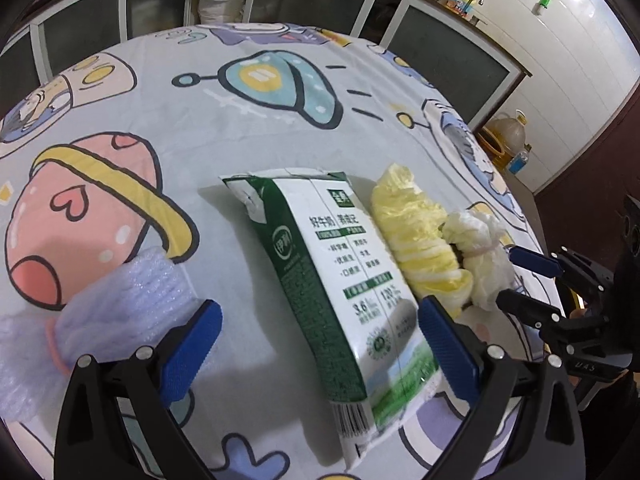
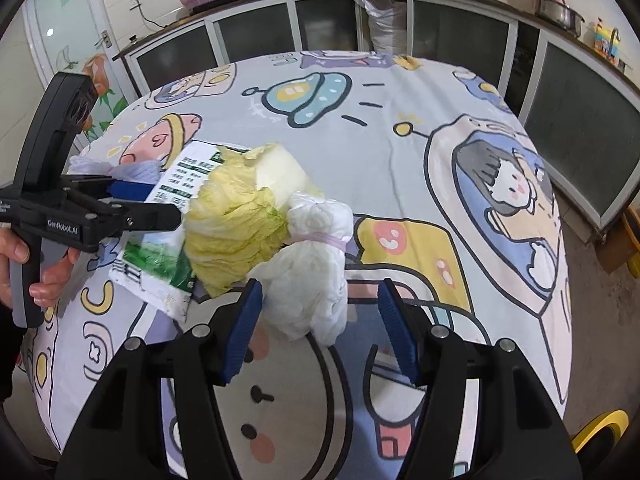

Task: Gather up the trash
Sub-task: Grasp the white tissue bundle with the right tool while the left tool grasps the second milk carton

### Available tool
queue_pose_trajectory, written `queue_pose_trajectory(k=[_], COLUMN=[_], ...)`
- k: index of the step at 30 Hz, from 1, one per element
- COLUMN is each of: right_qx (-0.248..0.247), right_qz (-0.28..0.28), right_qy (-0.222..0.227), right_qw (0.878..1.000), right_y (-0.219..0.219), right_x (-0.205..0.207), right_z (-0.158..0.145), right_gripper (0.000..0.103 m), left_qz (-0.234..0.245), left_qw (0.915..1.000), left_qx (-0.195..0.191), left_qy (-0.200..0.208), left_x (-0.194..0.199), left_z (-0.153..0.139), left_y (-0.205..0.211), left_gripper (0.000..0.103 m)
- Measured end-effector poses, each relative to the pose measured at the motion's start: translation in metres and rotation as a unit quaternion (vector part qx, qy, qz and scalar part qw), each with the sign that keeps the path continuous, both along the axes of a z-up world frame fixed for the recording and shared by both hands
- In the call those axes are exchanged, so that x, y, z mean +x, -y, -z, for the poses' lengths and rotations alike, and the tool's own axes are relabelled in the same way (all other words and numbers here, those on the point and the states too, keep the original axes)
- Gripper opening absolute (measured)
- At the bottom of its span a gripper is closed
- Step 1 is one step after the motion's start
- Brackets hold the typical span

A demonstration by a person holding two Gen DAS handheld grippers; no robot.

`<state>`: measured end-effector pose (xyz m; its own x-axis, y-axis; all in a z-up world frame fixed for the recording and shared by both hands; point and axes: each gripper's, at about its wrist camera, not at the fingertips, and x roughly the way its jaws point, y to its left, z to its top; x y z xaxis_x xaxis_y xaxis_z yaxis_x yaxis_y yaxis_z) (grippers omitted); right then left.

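Note:
A green and white milk carton (image 1: 340,276) lies flat on the cartoon-print tablecloth (image 1: 240,128). My left gripper (image 1: 320,344) is open with the carton's near end between its fingers, the right finger touching the carton's side. Right of the carton lie a yellow cabbage leaf bundle (image 1: 416,240) and a white tied plastic bag (image 1: 480,256). A bubble-wrap bundle (image 1: 120,300) lies at the left. My right gripper (image 2: 320,320) is open, with the white bag (image 2: 312,272) between its fingers. The cabbage (image 2: 244,216) and carton (image 2: 160,256) lie behind it.
The round table's edge (image 2: 560,320) drops to the floor on the right. Dark-glass cabinets (image 2: 460,44) line the back wall. A large oil jug (image 1: 508,136) stands on the floor. A yellow object (image 2: 600,428) sits low at the right.

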<state>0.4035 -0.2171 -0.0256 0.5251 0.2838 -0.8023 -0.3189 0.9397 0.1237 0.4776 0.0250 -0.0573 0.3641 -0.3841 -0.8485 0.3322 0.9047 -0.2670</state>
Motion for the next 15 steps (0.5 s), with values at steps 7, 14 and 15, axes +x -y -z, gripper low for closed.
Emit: queue_pose_trajectory(k=[7,14,15], right_qx=[0.018,0.019,0.021], right_qz=[-0.007,-0.012,-0.013], right_qy=[-0.032,-0.031,-0.032], right_qw=[0.999,0.999,0.999], right_y=[-0.001,-0.008,-0.008], right_x=[0.015,0.017,0.016], right_z=[0.015,0.017,0.017], right_gripper=[0.058,0.046,0.042], left_qz=[0.009,0.008,0.009], left_qw=[1.0000,0.9999,0.9999], left_qx=[-0.002,0.006,0.011], left_qy=[0.002,0.007,0.009], left_x=[0.006,0.008,0.007], left_z=[0.003,0.006,0.007], left_y=[0.009,0.016,0.020], left_gripper=[0.095,0.095,0.095])
